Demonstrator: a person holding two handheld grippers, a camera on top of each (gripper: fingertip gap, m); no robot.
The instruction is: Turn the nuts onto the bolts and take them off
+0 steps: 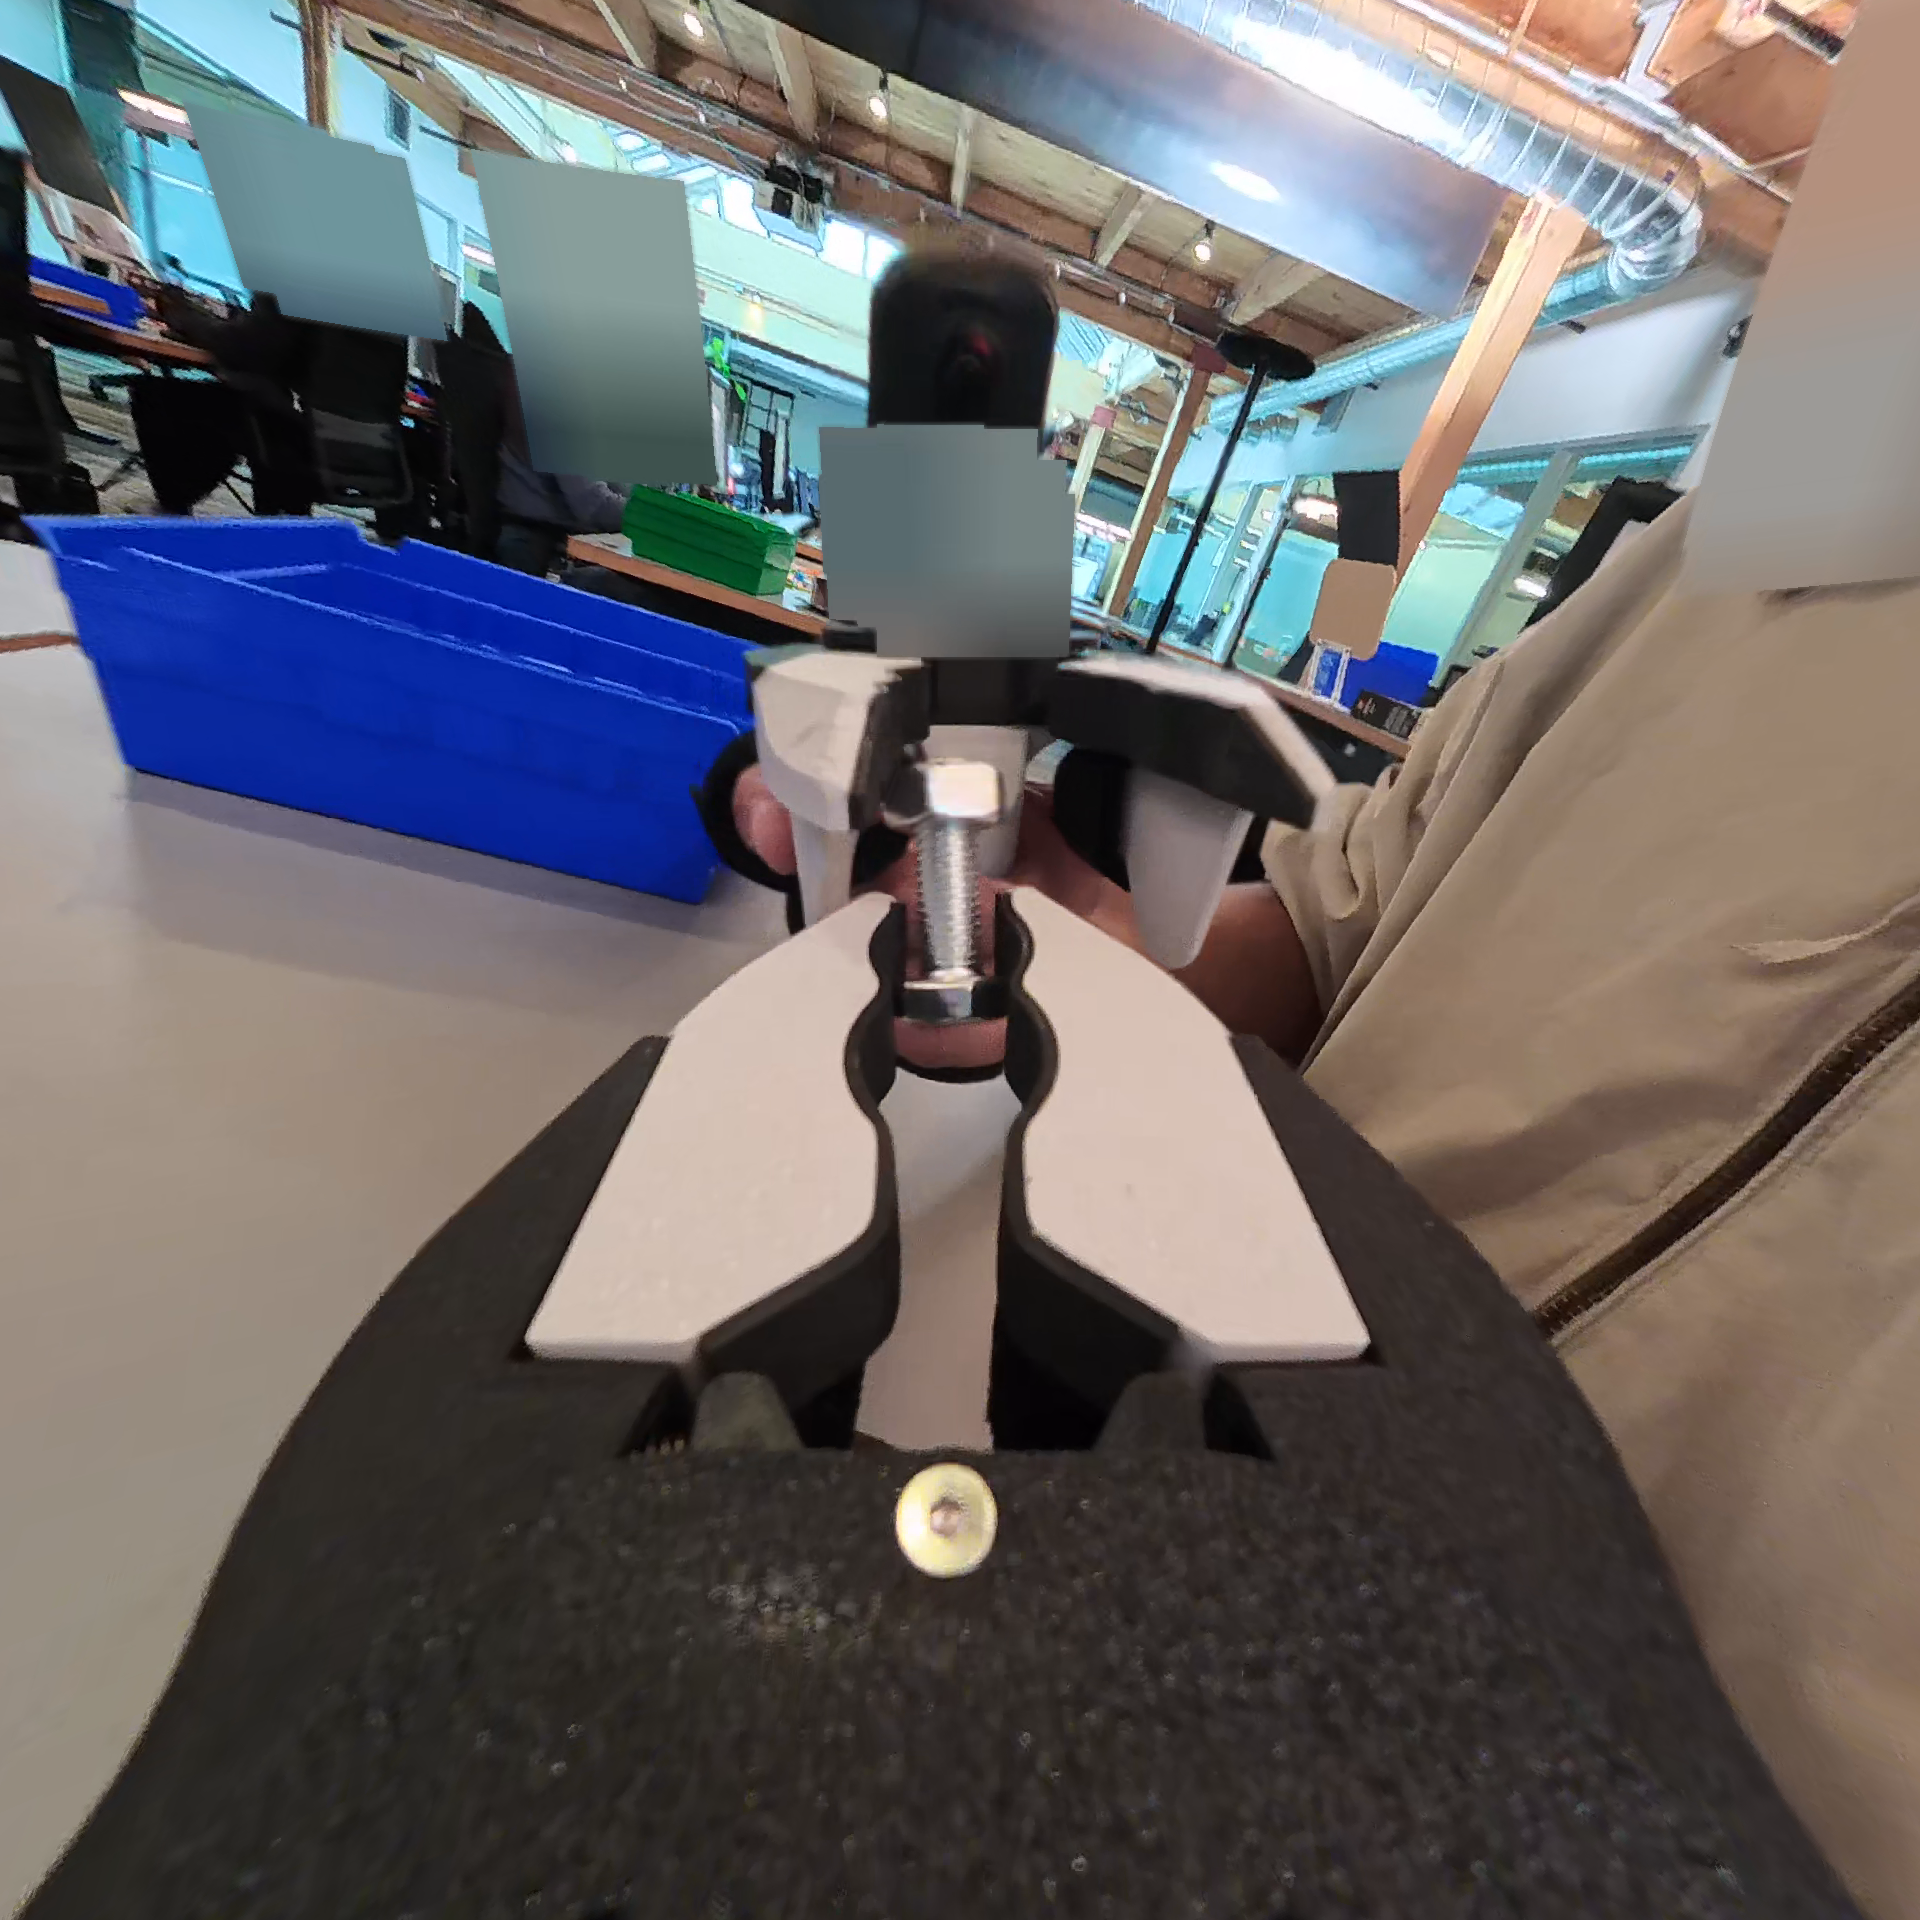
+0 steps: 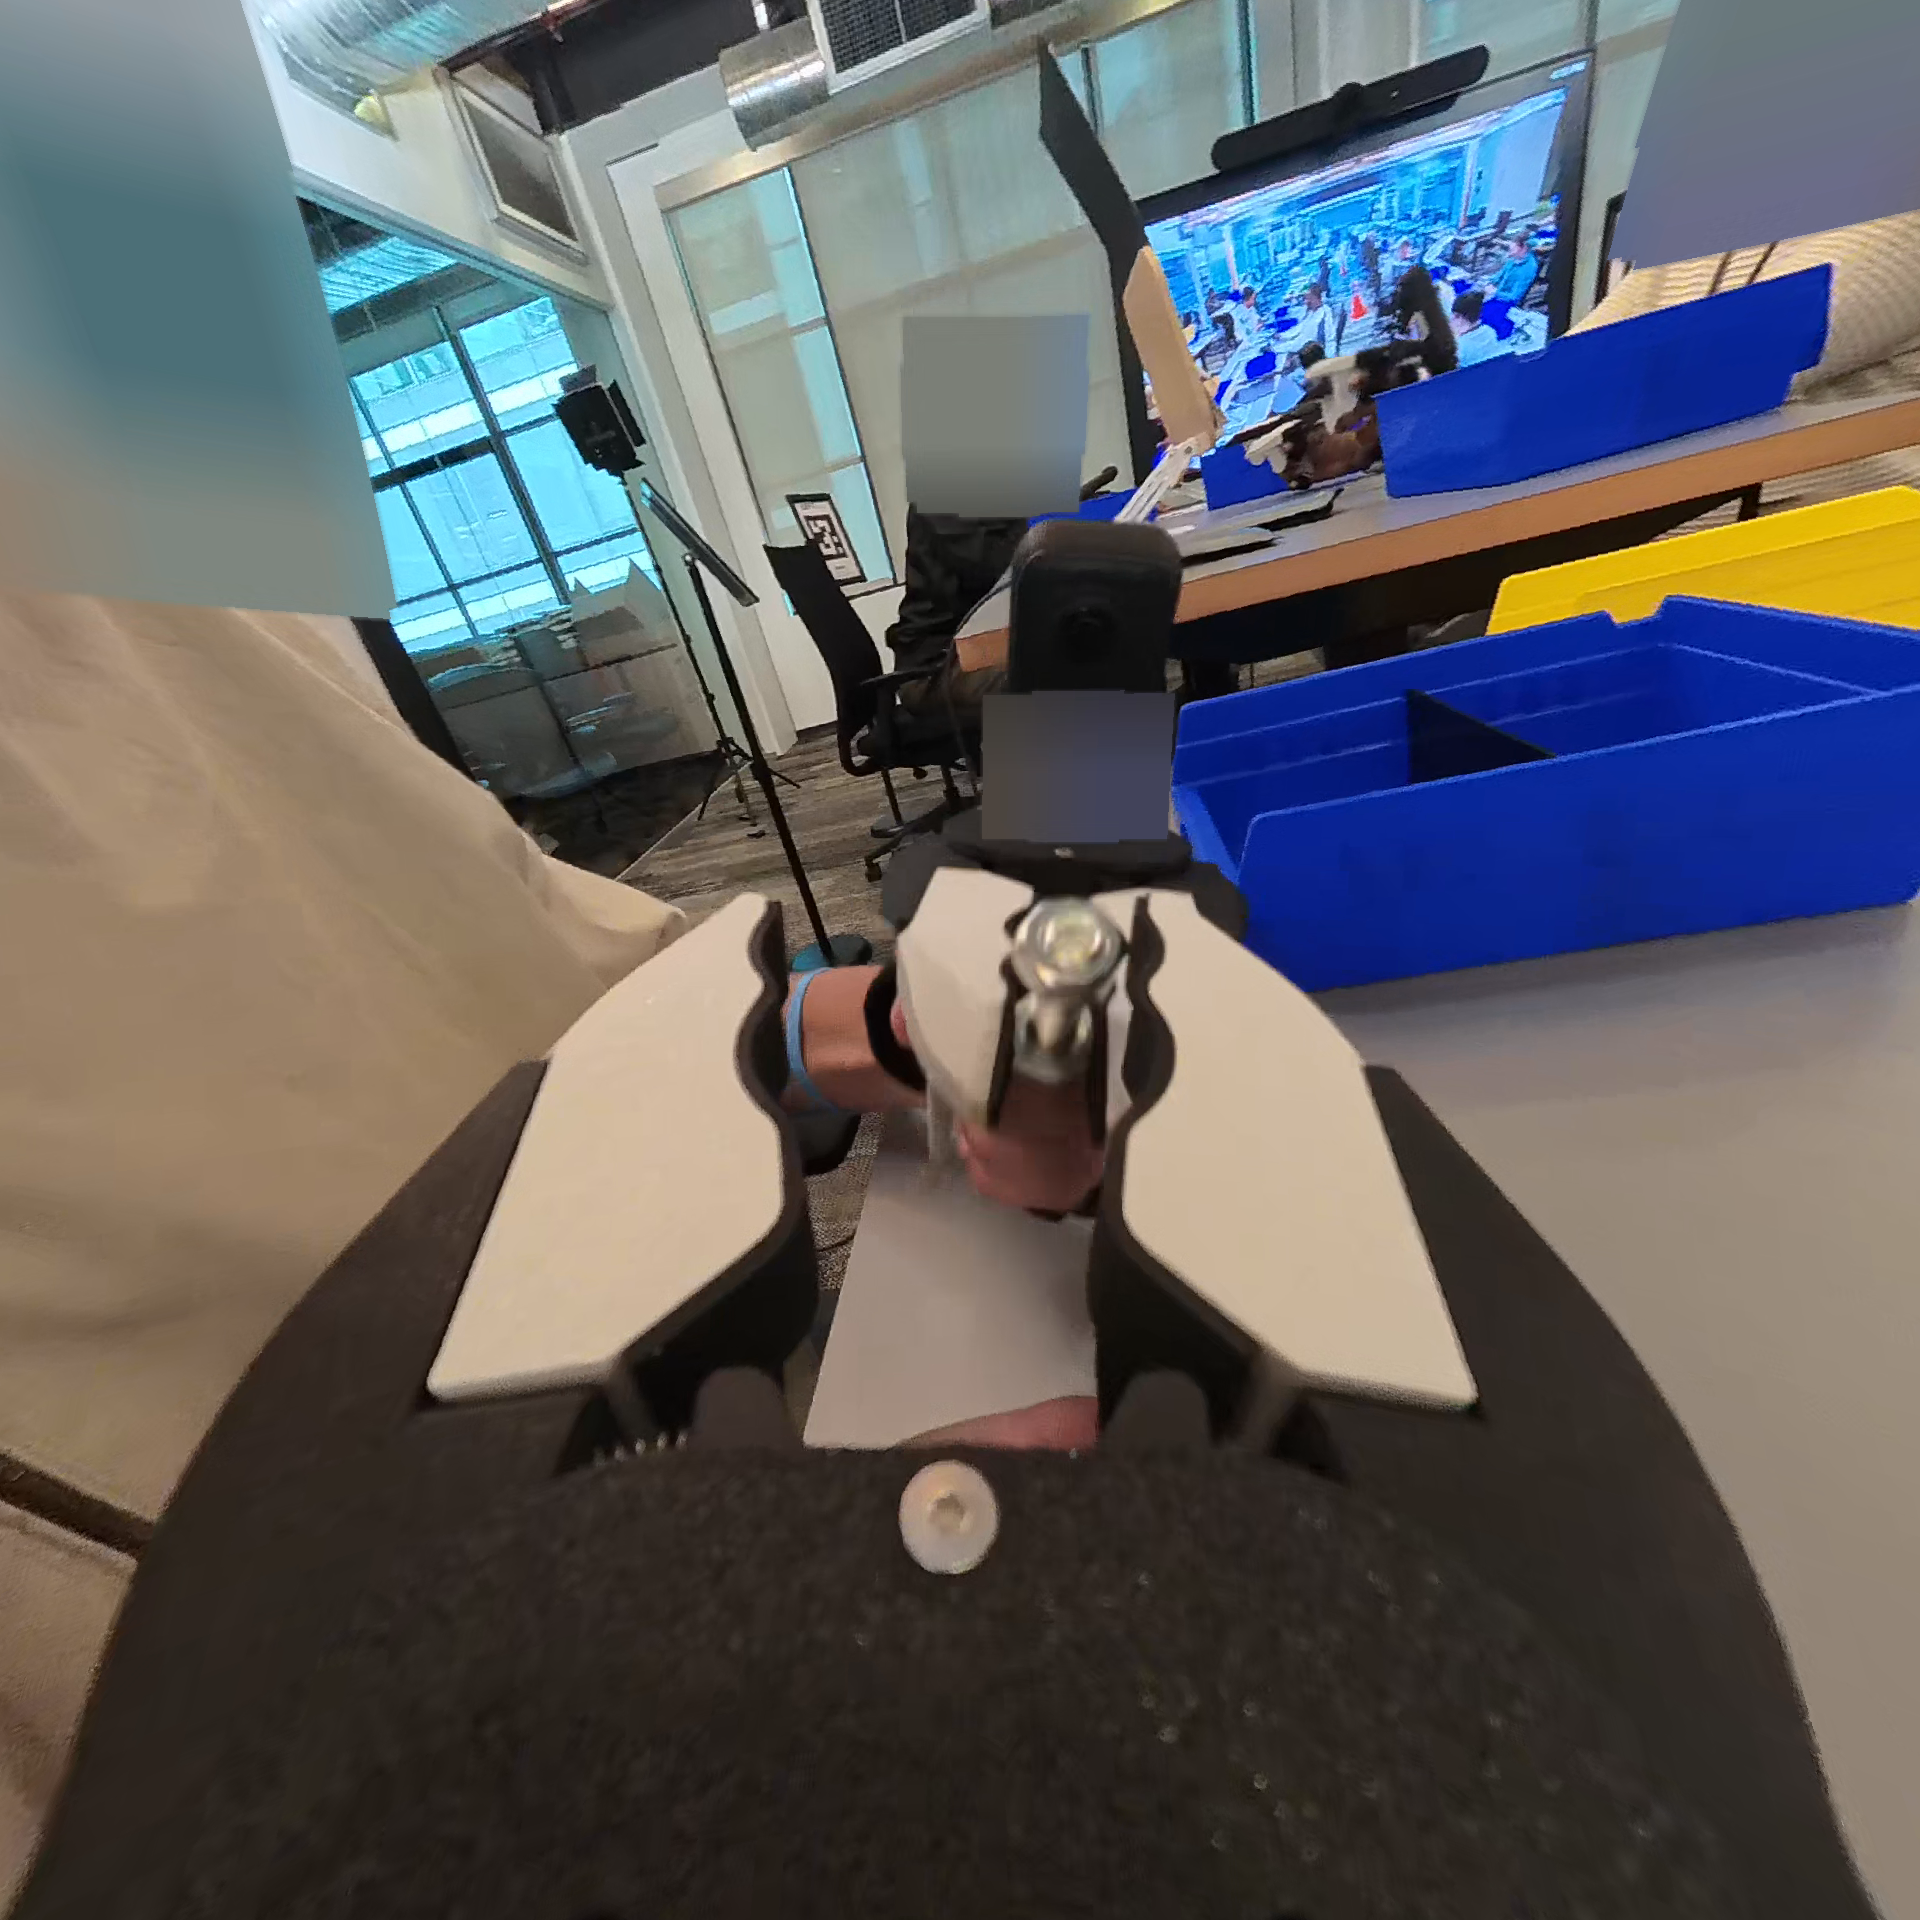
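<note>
Grey table (image 1: 260,1039) | left gripper (image 1: 948,935) clamps bolt (image 1: 951,894) | right gripper (image 2: 948,997) open

The bolt's (image 1: 951,914) near end sits hidden between the left gripper's fingers (image 1: 769,1143). In the right wrist view the bolt (image 2: 1055,1023) is blurred. The blue bin (image 2: 1558,831) runs off the edge at three o'clock, and the yellow bin (image 2: 1714,566) too.

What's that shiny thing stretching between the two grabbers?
A silver bolt. In the left wrist view, the left gripper clamps one hex end, and the right gripper touches the other hex end; its threaded shaft spans the gap.
</note>
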